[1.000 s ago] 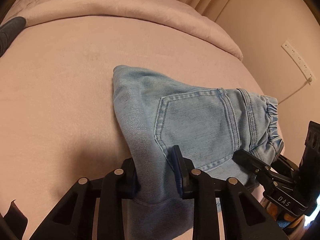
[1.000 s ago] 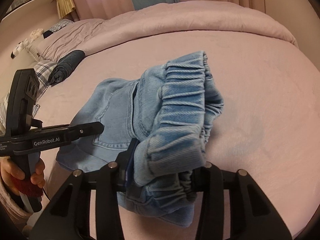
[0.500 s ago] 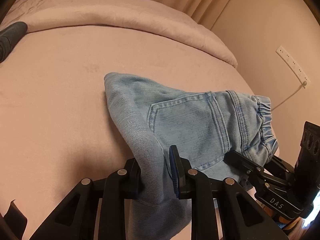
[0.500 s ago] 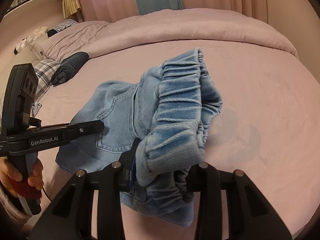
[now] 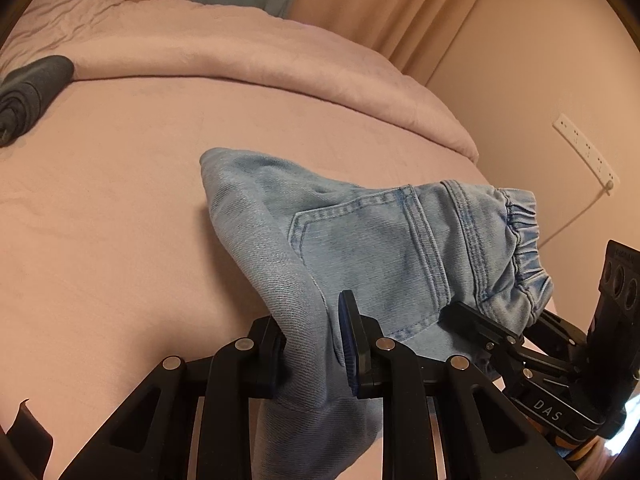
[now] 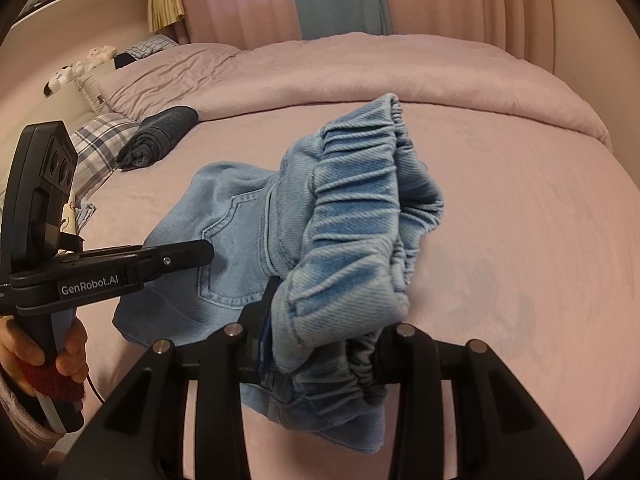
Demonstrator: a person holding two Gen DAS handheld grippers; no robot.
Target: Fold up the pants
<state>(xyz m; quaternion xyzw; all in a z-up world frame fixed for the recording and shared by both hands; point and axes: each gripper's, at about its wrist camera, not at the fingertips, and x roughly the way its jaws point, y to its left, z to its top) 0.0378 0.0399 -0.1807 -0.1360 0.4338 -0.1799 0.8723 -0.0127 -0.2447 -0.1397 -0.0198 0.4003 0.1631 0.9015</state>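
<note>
The left gripper (image 5: pixel 312 344) is clamped on a fold of the pants (image 5: pixel 360 248), its two black fingers pinching the denim between them at 6 o'clock in its own view. The right gripper (image 6: pixel 324 352) is closed on the bunched elastic waistband (image 6: pixel 360 216), also at 6 o'clock in its own camera. The pants – light blue denim, back pocket (image 5: pixel 360 252) showing – hang between the two grippers, over the pink bed (image 5: pixel 100 220), with the far corner of the fabric at about 12 o'clock from the left gripper. In the right wrist view the left gripper (image 6: pixel 200 254) reaches in from 9 o'clock, held by a hand (image 6: pixel 44 352). A rolled dark garment (image 6: pixel 160 136) lies on the bed at 10 o'clock, well apart from the pants. A folded pink duvet (image 5: pixel 240 48) lies across the bed's far side – curtains (image 6: pixel 248 0) behind it.
</note>
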